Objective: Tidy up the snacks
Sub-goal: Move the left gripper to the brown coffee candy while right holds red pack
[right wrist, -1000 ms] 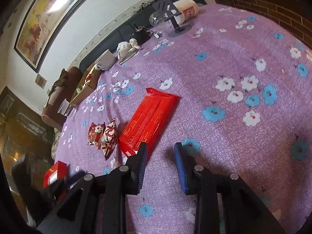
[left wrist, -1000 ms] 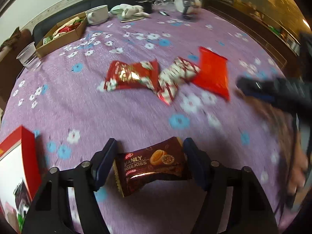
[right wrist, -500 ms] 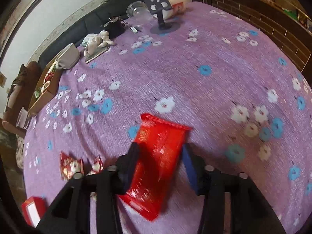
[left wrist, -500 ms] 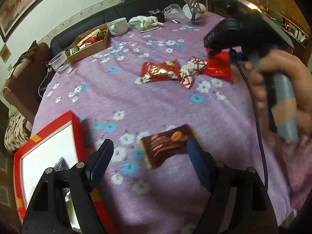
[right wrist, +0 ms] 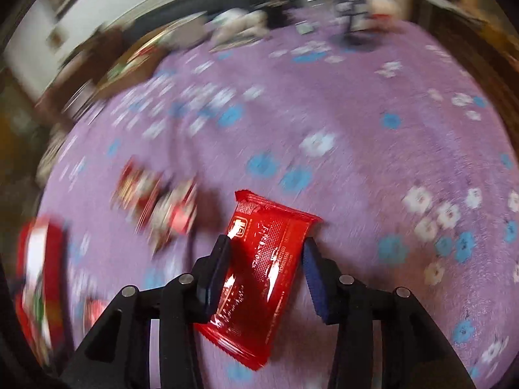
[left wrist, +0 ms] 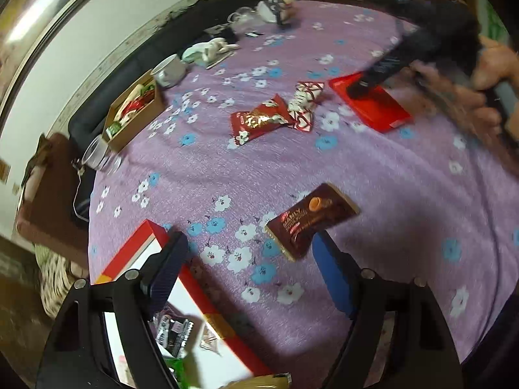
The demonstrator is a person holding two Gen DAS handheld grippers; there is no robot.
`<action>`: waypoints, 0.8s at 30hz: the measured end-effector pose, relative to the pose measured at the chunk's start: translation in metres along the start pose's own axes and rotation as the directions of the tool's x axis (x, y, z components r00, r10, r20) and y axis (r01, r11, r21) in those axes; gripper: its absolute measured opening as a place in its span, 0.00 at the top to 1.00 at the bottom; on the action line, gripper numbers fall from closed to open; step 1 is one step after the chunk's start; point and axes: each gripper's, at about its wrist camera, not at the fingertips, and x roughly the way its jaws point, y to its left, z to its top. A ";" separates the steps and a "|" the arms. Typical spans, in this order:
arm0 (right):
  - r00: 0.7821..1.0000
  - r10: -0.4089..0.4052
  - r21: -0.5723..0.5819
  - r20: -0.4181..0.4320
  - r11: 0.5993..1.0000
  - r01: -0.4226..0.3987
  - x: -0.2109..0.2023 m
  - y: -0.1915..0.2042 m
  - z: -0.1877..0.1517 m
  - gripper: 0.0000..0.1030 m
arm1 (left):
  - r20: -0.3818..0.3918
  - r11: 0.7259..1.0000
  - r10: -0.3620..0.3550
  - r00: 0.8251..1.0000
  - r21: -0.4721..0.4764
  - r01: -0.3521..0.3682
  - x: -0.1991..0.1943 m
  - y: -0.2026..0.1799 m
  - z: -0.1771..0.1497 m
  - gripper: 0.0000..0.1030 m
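Glossy red foil pack [right wrist: 264, 259], long and flat, lies on the purple floral cloth [right wrist: 356, 136] betw. the right gripper [right wrist: 266, 261] pads; jaws have just been closing, contact unclear. Prob. light, crinkly, slippery: grip across the narrow width, mid-length. Left gripper [left wrist: 249, 278] spread wide, nothing held; brown biscuit pack [left wrist: 311, 218] lies flat just ahead, beside the red-rimmed box [left wrist: 194, 278].
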 end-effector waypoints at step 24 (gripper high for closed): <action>0.976 -0.191 0.007 0.104 0.981 0.192 -0.016 0.041 -0.074 0.49 | 0.039 0.891 -0.111 0.993 0.446 0.082 0.038 -0.034 0.016 0.23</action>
